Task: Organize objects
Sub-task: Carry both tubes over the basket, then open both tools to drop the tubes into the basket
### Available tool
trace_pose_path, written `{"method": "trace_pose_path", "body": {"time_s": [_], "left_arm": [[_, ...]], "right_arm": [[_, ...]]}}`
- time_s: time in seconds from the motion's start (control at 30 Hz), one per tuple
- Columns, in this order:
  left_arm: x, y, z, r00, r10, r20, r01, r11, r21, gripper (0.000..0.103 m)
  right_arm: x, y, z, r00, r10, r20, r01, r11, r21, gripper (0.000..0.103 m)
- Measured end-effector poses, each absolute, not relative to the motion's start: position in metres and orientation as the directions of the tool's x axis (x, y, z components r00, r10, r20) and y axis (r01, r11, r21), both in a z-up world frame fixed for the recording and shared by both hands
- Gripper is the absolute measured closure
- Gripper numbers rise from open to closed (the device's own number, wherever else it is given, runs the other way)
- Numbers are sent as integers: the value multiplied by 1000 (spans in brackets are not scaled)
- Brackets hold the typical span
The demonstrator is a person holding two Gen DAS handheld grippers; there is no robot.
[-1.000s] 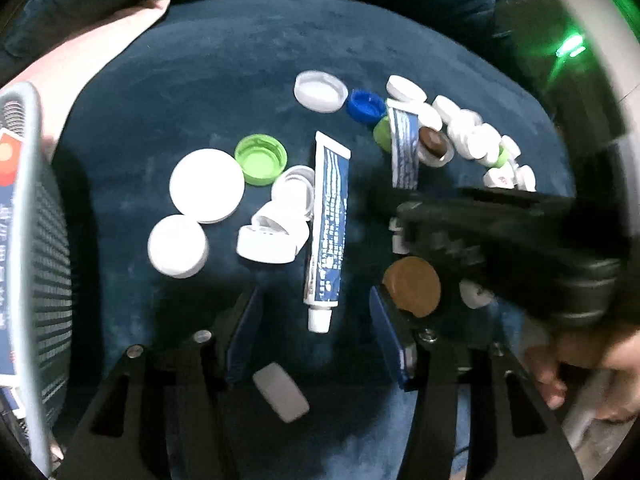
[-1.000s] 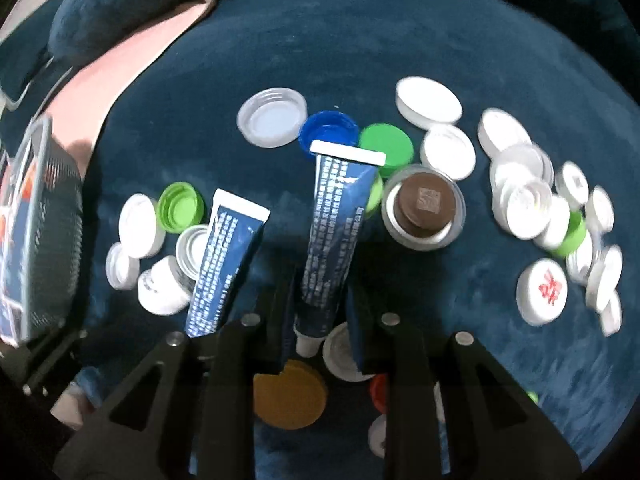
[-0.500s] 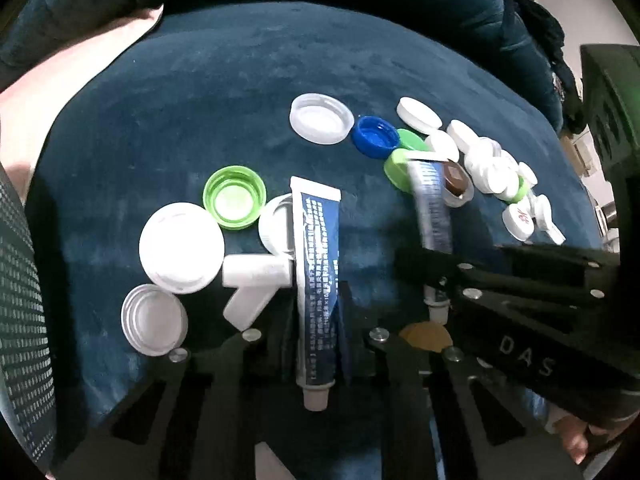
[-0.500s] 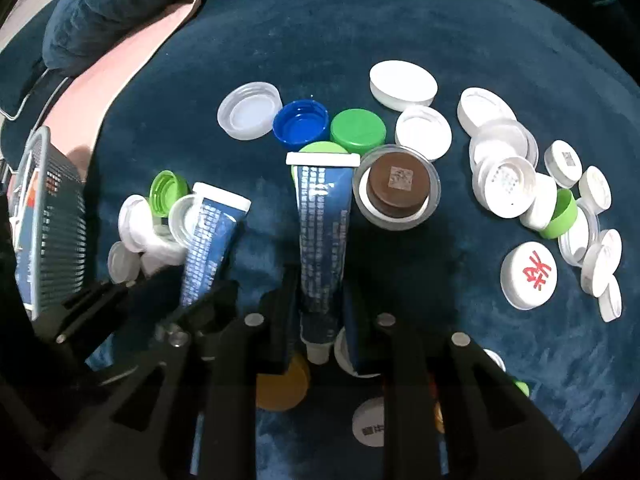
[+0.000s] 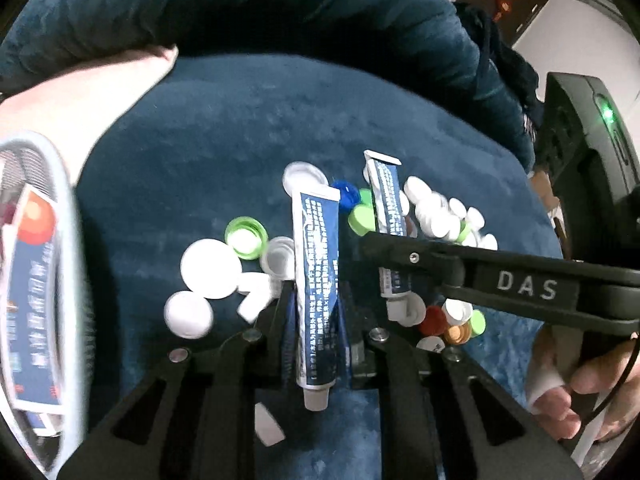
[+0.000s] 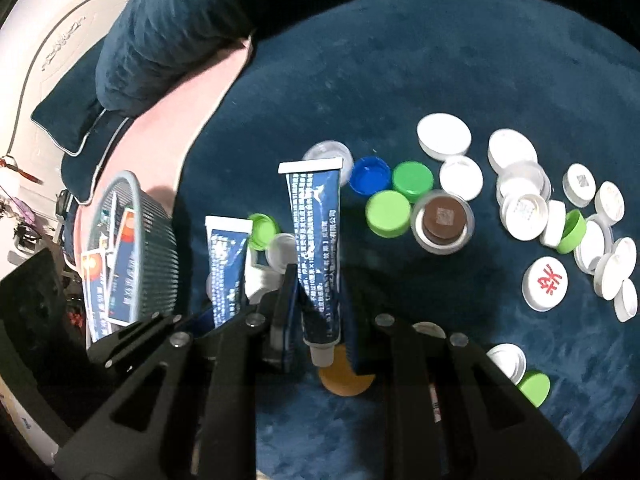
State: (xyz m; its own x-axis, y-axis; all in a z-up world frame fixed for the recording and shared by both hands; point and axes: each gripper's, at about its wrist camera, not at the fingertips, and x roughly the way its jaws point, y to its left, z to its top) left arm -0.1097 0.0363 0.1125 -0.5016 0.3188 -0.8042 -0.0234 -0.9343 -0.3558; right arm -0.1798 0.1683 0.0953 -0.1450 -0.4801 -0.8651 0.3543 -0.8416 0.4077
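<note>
Surface: dark blue plush cushion
Left gripper: clamped on a blue tube
Right gripper: gripping second blue tube
Caps: scattered beyond both claws

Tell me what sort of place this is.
Probably a home bedroom or living room: the work surface is a plush blue cushion, with blue pillows piled behind it and a panelled white wall beyond. Caps and a basket lie on it.

Both tongs are matte black plastic with silver screws at the finger joints. The right tongs carry white "DAS" lettering.
</note>
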Motion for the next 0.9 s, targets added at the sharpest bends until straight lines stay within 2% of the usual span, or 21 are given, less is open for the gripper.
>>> {"method": "trace_pose_path", "body": {"time_s": [0.23, 0.37, 0.5, 0.63, 0.7, 0.77, 0.8, 0.9], "left_arm": [[-86, -31, 162, -587, 209, -782, 54, -954, -296, 85], [-61, -96, 190, -647, 115, -754, 179, -938, -297, 85], [-33, -165, 197, -661, -2, -751, 337, -894, -294, 85], [-13, -207, 181, -628, -70, -775, 449, -846, -288, 85], [-9, -219, 173, -607, -85, -790, 475, -836, -276, 69], [-6, -220, 173, -623, -87, -778, 467, -839, -280, 9], [-4, -221, 176, -640, -86, -764, 457, -841, -288, 1], [1, -222, 180, -650, -101, -753, 454, -846, -278, 1]], "right_arm": [[-170, 115, 136, -159, -538, -828, 443, -788, 427, 83], [-155, 65, 163, -140, -586, -798, 517, -731, 446, 83], [-134, 12, 179, -93, -622, -777, 585, -666, 463, 83], [-110, -31, 176, -34, -614, -789, 640, -619, 455, 82], [-104, -43, 166, -12, -589, -808, 657, -613, 438, 82], [-100, -52, 158, -2, -562, -827, 670, -615, 416, 82], [-99, -54, 157, -16, -550, -835, 675, -622, 397, 81], [-95, -59, 164, -41, -562, -826, 691, -613, 382, 80]]}}
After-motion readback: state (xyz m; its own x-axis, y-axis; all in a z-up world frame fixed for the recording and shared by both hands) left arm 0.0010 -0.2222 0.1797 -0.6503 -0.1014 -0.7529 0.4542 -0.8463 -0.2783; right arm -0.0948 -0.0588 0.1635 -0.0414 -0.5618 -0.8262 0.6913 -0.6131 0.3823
